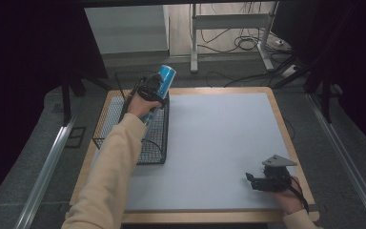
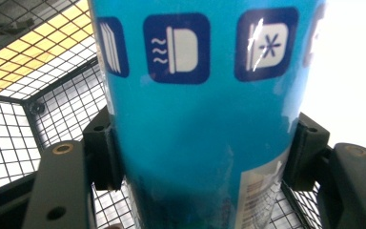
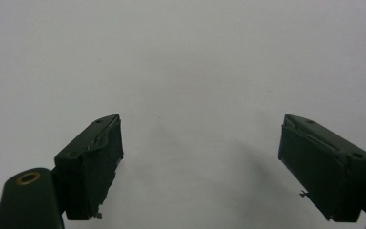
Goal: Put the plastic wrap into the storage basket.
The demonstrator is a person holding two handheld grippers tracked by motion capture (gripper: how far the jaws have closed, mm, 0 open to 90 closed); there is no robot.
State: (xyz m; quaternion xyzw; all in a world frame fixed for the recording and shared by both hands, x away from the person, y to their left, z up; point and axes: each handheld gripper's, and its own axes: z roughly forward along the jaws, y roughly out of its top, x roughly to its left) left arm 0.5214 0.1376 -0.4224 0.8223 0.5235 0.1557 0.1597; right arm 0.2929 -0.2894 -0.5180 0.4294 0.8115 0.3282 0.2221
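Tabletop (image 1: 219, 143) first, nearest the person: at about 4 o'clock on the pale mat the right tool (image 1: 250, 180) rests low in its hand, and the right gripper view shows its jaws spread wide over bare grey surface with nothing between them. Farther off, at about 10 o'clock, the left tool (image 1: 158, 90) is raised over a black wire basket (image 1: 106, 119) that sits on the tabletop's left edge. It is clamped on a blue can (image 1: 165, 78), which tilts up and away toward 1 o'clock above the basket's far right corner. In the left gripper view the pads (image 2: 102, 148) press on opposite sides of the can's (image 2: 195, 119) round body, with the row of dark blue icons above the grip and basket mesh behind and below. The can looks rigid and smooth, with a glossy printed wrap that catches glare, so I judge it slippery rather than fragile, and likely to twist or slide in a loose hold. Weight cannot be told; the tool carries it tilted without visible sag. A squeeze across the middle of the straight wall, as here, seems the safest hold, since nearer the ends it could pivot between the pads.
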